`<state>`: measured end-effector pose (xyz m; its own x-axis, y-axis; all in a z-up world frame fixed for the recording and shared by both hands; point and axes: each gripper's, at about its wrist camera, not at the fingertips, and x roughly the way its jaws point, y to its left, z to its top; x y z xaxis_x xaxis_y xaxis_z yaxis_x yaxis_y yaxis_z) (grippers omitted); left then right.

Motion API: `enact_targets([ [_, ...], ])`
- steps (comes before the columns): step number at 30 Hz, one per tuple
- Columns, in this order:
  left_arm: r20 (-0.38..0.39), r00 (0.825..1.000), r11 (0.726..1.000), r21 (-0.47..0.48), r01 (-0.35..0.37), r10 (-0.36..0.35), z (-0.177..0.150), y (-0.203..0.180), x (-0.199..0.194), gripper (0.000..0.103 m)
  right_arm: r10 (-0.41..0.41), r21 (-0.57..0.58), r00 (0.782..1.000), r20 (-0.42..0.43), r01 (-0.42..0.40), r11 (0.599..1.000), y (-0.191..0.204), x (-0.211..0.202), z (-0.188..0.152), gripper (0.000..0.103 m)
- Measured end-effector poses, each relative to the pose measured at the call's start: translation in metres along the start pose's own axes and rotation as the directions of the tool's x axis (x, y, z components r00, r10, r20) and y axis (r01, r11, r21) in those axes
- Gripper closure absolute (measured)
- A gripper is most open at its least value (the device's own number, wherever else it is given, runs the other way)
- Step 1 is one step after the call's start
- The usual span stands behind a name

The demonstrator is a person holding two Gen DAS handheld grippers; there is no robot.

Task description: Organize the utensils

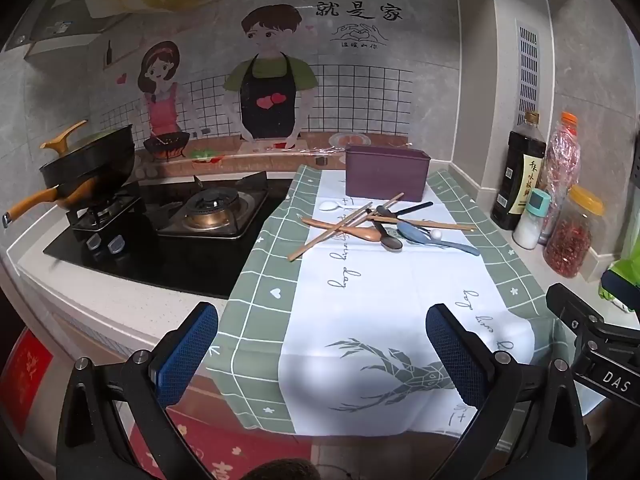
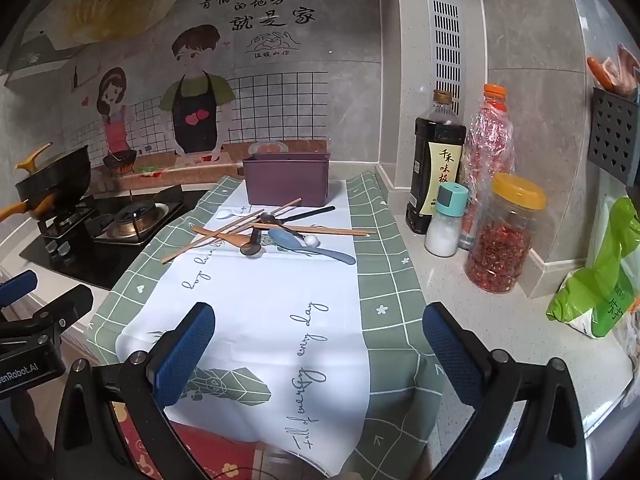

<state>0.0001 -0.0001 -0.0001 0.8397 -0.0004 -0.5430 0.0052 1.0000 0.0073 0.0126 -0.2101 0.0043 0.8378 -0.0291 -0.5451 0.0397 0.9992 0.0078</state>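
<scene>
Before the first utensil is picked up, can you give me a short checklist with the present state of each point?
1. Left gripper open and empty: ok.
2. Right gripper open and empty: ok.
3. Purple box stands upright behind the pile, top open: ok; whether it is empty inside: cannot tell.
4. Utensils lie apart for an easy single grasp: not ok; the chopsticks, wooden spoon and black spoons cross each other.
5. Blue spoon has free room around its handle: ok, it points out of the pile.
6. Cloth lies flat under the pile: ok.
</scene>
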Motion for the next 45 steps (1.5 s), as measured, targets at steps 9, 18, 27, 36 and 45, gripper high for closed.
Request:
enact_targets([
  [9,0.001,1.000,1.000,-0.009,0.009,-0.009,-0.0001,0.0004,0.0000,0.000,-0.002,-0.005,1.000,0.002,0.002,1.000,-0.0006,-0.0003,-0.0009,0.000],
  [18,0.002,1.000,1.000,-0.015,0.012,-0.012,0.0000,0.0005,0.0001,0.000,0.000,-0.005,1.000,0.010,0.000,1.000,0.0020,-0.0013,0.0006,0.000],
  [27,0.007,1.000,1.000,-0.012,0.013,-0.013,0.0000,0.0003,0.0000,0.000,0.000,-0.004,1.000,0.014,0.000,1.000,-0.0005,-0.0022,0.0001,0.000],
  [36,0.008,1.000,1.000,-0.013,0.013,-0.013,0.0001,0.0003,0.0002,0.000,0.010,-0.011,1.000,0.018,-0.010,1.000,-0.0021,-0.0041,0.0003,0.000],
  [45,0.009,1.000,1.000,-0.013,0.013,-0.013,0.0001,0.0001,0.0001,0.000,0.007,-0.011,1.000,0.019,-0.006,1.000,-0.0015,-0.0053,0.0001,0.000],
])
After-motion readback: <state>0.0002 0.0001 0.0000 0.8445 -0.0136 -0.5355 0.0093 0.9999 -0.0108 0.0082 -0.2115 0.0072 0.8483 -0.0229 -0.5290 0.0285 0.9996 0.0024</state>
